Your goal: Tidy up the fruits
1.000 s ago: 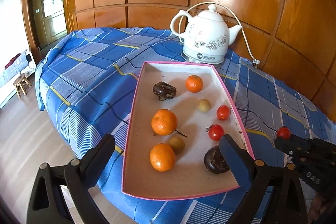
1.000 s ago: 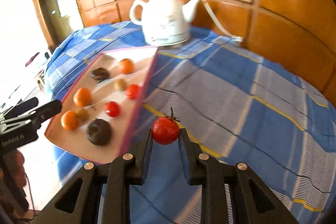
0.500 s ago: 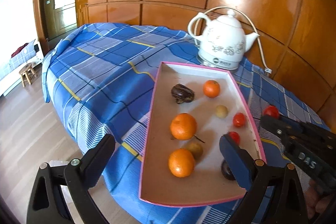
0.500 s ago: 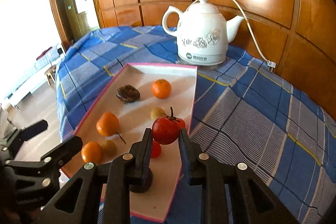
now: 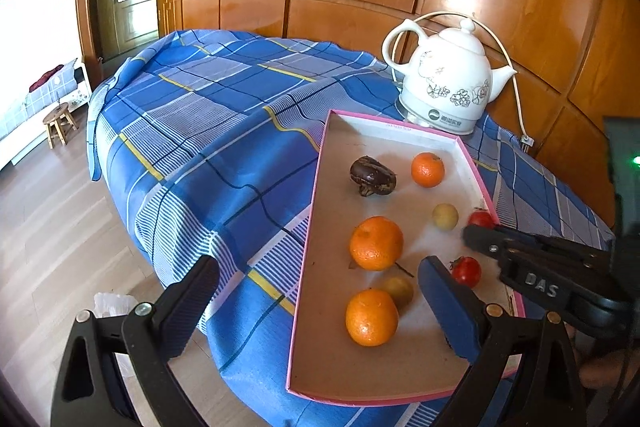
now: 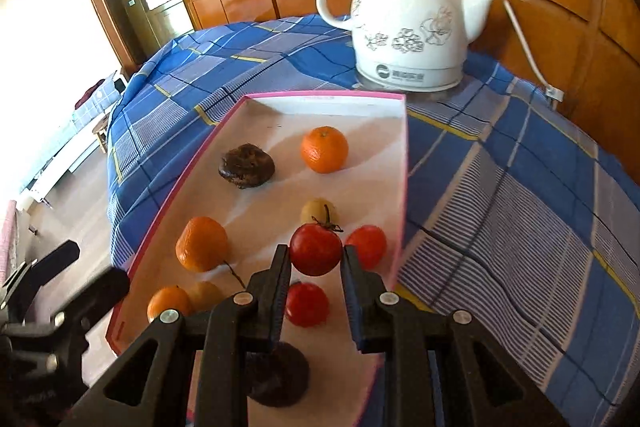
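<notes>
The right gripper (image 6: pixel 315 259), marked "DAS", clamps a tomato (image 6: pixel 316 249) above the tray (image 6: pixel 402 163); the left gripper (image 5: pixel 316 289) gapes empty.

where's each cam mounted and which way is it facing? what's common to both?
Left wrist: on the left gripper, angled down over the pink tray from its near-left side; own open fingers show, right gripper entering at right.
Right wrist: on the right gripper, angled down over the tray's right part; own fingers clamp a tomato, left gripper at lower left.
Shared: tray, oranges, white kettle, blue plaid cloth.
</notes>
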Available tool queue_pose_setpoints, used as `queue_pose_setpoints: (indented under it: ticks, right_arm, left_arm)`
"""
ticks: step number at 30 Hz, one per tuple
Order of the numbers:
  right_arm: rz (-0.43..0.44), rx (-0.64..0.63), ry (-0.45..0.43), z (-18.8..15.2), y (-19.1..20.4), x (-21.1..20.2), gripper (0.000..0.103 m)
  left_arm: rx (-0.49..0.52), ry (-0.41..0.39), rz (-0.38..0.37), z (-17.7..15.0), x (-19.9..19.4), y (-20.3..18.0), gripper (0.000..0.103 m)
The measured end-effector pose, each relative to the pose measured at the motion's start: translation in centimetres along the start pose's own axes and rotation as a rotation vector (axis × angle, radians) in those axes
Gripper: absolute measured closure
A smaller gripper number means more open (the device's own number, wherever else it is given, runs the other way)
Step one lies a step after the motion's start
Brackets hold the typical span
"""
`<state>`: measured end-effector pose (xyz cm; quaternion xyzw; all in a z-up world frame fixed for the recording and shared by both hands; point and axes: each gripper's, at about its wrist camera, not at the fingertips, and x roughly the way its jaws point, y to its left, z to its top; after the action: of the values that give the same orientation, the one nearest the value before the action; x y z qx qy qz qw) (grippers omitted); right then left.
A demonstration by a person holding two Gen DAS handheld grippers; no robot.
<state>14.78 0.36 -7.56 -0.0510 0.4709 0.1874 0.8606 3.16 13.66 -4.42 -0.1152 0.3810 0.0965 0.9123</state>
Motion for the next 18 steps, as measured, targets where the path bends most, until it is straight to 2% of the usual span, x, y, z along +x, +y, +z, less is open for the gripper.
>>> queue_pose_setpoints:
  ticks: [4,14,18]
  right_arm:
    - [0.017,-0.016,0.027,0.4,0.4,0.8,0.077]
    - [-0.037,-0.087,0.0,-0.8,1.2,-0.1,0.076]
    - [-0.048,-0.065,-0.019,-1.0,1.0,-0.4,0.076]
  left_arm:
    - [0.002,-0.002,0.0,0.0,0.0,0.0,0.003]
    - [0.018,-0.002,-0.004,0.0,-0.2,-0.7,0.003]
    - [0.026,-0.006,-0.011,-0.1,-0.3,-1.1,0.003]
